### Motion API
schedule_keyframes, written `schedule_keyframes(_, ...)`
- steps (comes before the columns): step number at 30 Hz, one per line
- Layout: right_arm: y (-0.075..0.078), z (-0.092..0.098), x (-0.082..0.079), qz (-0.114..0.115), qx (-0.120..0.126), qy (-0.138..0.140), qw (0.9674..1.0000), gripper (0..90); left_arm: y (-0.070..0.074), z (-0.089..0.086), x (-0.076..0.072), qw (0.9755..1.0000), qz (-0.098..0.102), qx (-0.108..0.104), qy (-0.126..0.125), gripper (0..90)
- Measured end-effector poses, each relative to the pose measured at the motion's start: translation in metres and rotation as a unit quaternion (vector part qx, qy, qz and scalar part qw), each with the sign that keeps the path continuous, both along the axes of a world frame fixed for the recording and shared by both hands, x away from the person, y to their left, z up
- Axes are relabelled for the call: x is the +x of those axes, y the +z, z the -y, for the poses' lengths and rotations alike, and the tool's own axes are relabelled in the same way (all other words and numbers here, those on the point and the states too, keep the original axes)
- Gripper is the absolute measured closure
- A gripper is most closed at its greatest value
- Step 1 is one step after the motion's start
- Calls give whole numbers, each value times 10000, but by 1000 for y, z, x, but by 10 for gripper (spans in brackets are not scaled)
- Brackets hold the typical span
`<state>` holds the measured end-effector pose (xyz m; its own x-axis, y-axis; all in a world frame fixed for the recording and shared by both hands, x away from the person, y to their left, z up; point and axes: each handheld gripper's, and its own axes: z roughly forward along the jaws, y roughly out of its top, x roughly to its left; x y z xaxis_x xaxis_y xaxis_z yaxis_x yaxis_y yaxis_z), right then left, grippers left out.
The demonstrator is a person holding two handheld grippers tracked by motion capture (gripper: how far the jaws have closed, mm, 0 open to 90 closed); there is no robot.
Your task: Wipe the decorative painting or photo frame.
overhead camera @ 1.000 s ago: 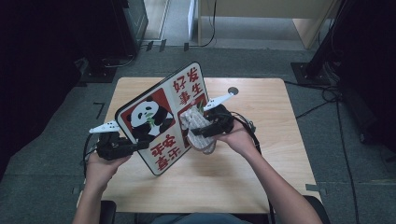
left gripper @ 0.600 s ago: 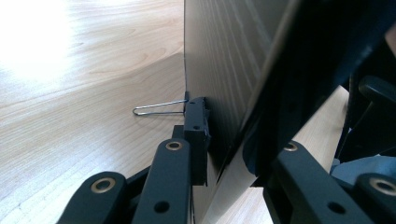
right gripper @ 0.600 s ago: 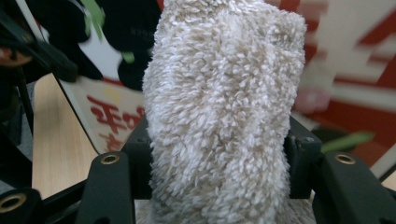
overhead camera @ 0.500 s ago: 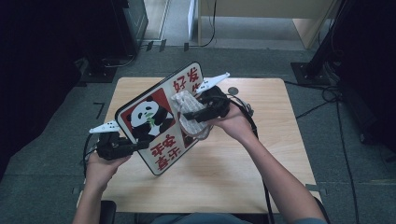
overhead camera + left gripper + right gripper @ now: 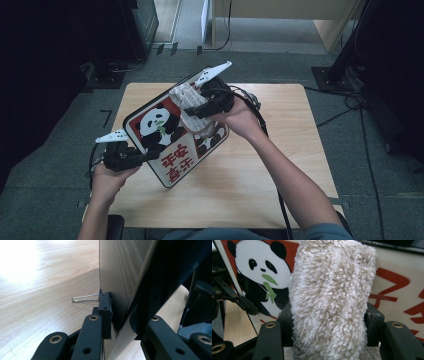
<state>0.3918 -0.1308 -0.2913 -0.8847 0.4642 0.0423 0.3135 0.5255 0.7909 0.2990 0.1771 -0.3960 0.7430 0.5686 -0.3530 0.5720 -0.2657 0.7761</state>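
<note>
Pinching hard, the right gripper is clamping a fluffy cream cloth between its two black jaws, the pile bulging out over both pads. That cloth is lying flat against the printed face of the panda sign, up near its top end, just beside the panda's head in the right gripper view. Over on the other side, the left gripper is squeezing the sign's lower edge, jaws closed on the thin board with a black binder clip sitting right at the inner jaw, its wire handle sticking out sideways. From the high view the left gripper is holding the sign's near-left edge while the right gripper is working above the board. The sign is tilting up off the wooden table, its red characters facing the person.
</note>
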Motion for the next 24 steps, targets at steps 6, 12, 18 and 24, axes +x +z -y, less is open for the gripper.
schedule_keyframes(6,-12,1,1,-83,35,-17,10000,431,0,0,0,10000,-15,0,4,773)
schedule_keyframes(12,-22,2,-1,-132,26,7,9999,430,0,0,0,10000,-4,0,10,774)
schedule_keyframes(18,-31,4,-2,-184,38,10,9998,429,-1,0,0,10000,-2,-35,23,774)
schedule_keyframes(24,-38,6,-3,-221,0,46,9997,429,-1,0,0,10000,-2,-36,21,774)
